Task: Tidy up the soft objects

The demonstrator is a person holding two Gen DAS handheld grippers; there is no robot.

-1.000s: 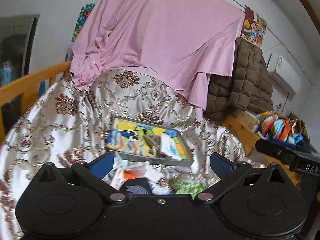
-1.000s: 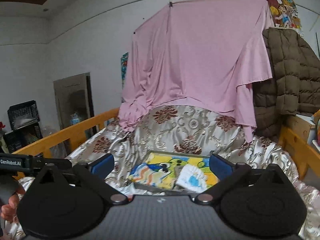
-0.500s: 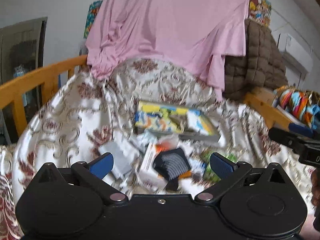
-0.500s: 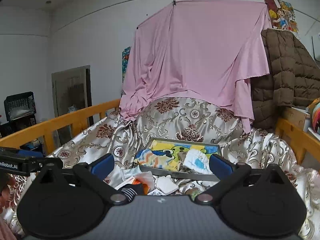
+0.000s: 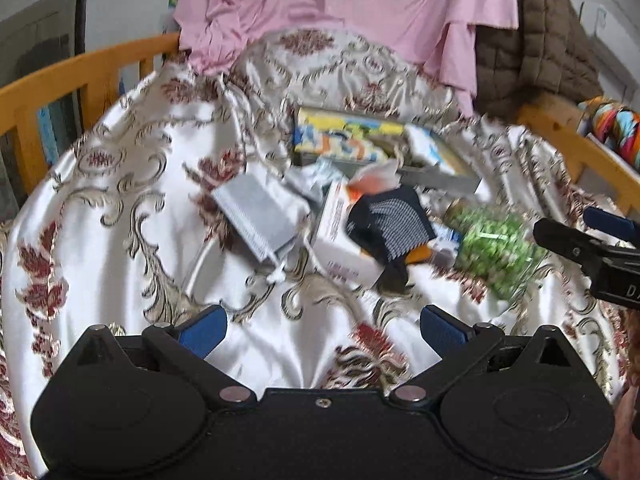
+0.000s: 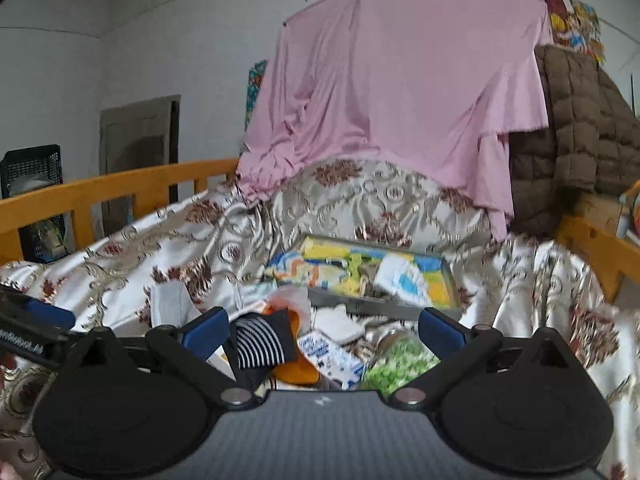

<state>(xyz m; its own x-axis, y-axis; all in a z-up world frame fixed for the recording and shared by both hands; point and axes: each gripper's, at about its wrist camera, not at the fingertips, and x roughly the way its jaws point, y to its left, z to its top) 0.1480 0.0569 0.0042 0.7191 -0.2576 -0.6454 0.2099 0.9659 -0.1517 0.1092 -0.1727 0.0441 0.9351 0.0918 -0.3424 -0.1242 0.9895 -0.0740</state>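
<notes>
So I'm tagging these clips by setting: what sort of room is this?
Most likely a bedroom in a home. A wooden bed rail frames a satin floral bedspread, a pink sheet and a brown quilted jacket hang behind it, and socks and small packets lie scattered on the bed.

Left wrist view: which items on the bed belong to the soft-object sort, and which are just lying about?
Job:
- navy striped sock
- grey pouch
- green patterned piece, blurred
- tray with a colourful liner
- both grippers, left and right, open and empty

Lying about:
- white carton
- pink sheet
- brown quilted jacket
- wooden rail
</notes>
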